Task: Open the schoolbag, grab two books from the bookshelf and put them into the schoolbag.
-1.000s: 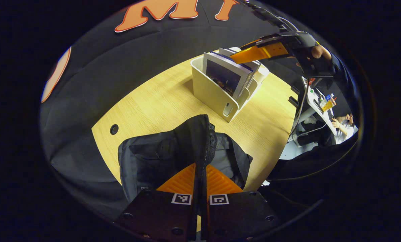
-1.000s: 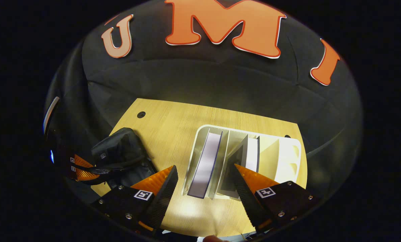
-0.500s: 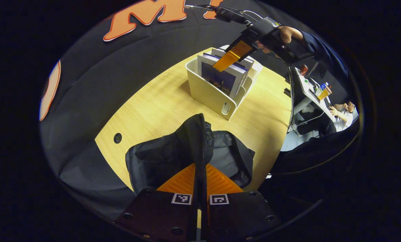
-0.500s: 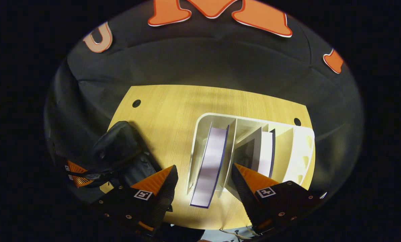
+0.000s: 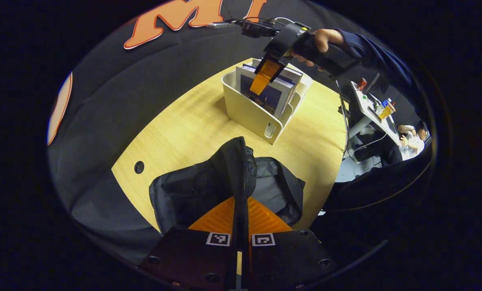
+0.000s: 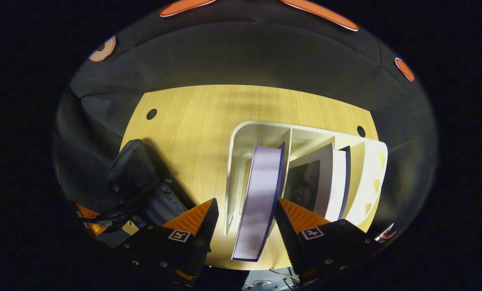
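Observation:
The black schoolbag [image 5: 200, 190] lies on the wooden table [image 5: 184, 125], and my left gripper [image 5: 241, 200] is shut on its raised zipper edge, holding the mouth up. A white bookshelf [image 5: 249, 113] stands farther back with two books. My right gripper [image 5: 265, 74], held by a hand [image 5: 325, 38], hangs over the shelf's top. In the right gripper view, my right gripper [image 6: 245, 204] is open, its fingers on either side of a thick blue-edged book [image 6: 261, 182] in the bookshelf [image 6: 241, 133]. A second book [image 6: 333, 178] stands one slot to the right. The schoolbag [image 6: 135, 173] and left gripper [image 6: 88, 216] sit at lower left.
Cable holes mark the tabletop [image 5: 139, 167] [image 6: 151, 114] [image 6: 360, 131]. Beyond the table's right edge a person sits at a cluttered desk [image 5: 410, 139]. Bare wood lies between bag and shelf.
My right gripper has come down closer over the shelf, so the thick book's top now lies between its open fingers. My left gripper has kept its hold on the bag.

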Demonstrator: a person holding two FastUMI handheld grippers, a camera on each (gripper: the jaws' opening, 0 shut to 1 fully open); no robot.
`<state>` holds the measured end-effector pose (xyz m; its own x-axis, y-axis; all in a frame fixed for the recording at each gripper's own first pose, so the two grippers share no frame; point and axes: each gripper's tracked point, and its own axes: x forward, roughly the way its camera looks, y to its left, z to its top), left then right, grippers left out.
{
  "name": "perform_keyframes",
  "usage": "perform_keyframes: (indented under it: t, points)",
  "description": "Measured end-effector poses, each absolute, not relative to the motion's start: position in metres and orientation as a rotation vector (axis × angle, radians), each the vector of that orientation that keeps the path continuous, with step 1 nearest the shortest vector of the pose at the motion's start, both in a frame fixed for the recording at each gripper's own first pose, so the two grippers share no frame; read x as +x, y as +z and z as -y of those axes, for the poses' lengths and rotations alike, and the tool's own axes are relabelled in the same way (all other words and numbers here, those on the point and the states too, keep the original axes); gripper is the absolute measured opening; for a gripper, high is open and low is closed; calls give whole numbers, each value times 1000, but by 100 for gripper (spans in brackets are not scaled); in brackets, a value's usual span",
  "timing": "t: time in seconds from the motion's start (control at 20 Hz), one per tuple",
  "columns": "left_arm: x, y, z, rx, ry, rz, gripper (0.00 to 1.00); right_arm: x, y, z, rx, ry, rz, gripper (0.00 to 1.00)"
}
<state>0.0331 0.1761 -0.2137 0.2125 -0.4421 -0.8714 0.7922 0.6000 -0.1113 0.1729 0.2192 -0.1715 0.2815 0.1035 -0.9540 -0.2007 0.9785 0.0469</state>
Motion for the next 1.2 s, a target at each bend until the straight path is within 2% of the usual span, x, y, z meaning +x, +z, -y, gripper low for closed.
perform_keyframes:
  t: [0.3,0.35,0.45,1.2]
  points:
    - [29,-216,-183,386,-907,-1037,6,164,-194,-210,-79,107,-1334,52]
    - [29,-216,-182,384,-912,-1035,6,164,-194,-212,-61,103,-1337,44]
    - [29,-218,-181,374,-917,-1036,5,161,-192,-211,-50,92,-1341,40]
    - [27,-230,-174,390,-927,-1043,5,87,-133,-170,20,114,-1234,38]
